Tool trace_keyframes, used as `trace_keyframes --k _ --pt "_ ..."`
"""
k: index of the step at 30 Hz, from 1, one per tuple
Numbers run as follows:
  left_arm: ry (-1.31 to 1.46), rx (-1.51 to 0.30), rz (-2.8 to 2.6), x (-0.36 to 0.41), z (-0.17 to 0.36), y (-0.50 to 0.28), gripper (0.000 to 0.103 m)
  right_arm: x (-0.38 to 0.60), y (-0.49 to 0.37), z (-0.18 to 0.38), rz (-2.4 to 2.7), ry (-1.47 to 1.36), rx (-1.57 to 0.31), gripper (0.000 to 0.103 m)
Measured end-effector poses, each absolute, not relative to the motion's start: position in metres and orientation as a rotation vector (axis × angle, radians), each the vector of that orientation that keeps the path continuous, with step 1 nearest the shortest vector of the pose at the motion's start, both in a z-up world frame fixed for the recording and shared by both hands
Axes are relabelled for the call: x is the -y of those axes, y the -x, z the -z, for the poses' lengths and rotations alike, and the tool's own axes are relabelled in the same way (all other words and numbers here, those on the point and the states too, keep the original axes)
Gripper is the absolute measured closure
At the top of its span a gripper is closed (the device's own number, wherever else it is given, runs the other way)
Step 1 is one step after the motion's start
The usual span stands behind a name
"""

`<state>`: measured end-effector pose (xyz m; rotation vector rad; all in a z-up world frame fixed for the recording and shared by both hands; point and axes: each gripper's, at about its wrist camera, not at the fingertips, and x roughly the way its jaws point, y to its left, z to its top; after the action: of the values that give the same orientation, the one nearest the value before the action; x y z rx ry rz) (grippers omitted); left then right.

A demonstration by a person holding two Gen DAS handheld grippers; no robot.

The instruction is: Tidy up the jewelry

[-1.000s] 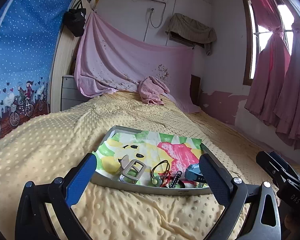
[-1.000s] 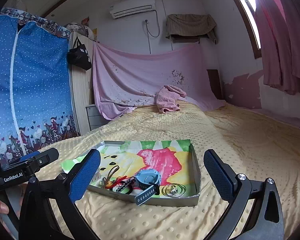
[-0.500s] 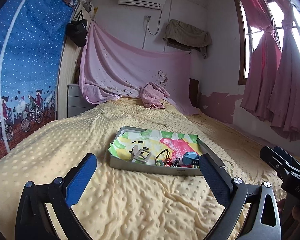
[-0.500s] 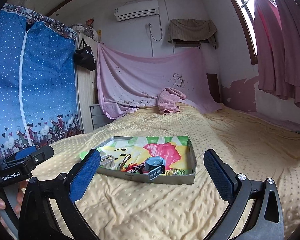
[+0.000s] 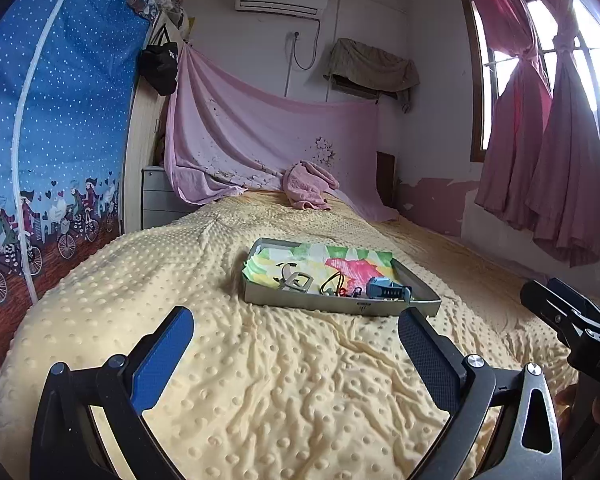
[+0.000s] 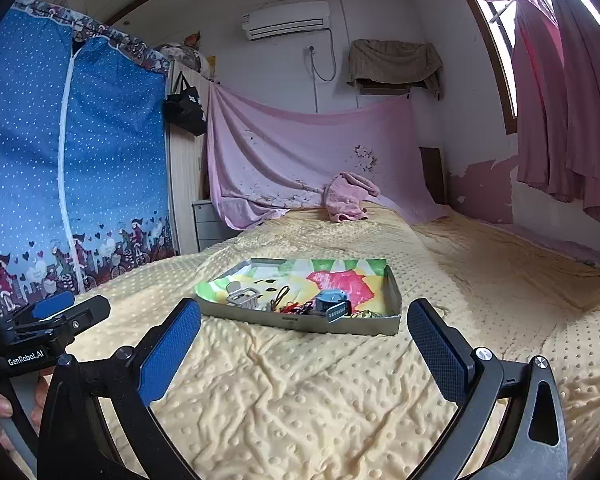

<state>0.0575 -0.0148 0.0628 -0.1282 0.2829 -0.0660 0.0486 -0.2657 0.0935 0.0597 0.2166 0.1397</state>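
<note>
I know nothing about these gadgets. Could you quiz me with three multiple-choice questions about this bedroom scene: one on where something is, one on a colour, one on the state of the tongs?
1. Where does the shallow grey metal tray of jewelry sit?
A. on the yellow dotted bedspread
B. on a drawer unit
C. on the floor

2. What colour are the inner pads of the right tongs?
A. red
B. blue
C. white

3. What state are the left tongs in?
A. shut on a watch
B. shut on nothing
C. open, holding nothing

Answers: 1 A, bedspread surrounds the tray. 2 B, both pads show blue. 3 C, wide gap with only bedspread between.
</note>
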Motion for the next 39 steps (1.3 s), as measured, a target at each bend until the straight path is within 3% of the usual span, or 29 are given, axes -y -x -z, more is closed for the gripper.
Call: trace_keyframes --k 17,39 --pt "0.077 -0.33 0.092 0.009 -0.043 -0.027 0.0 0.252 0.002 -0.07 -0.097 -0.073 -0.248 0.001" --pt "0.068 -0.358 0.046 0.015 -0.026 -0.025 0.0 0.258 -0.016 -0.048 -0.093 -0.063 -0.295 0.001"
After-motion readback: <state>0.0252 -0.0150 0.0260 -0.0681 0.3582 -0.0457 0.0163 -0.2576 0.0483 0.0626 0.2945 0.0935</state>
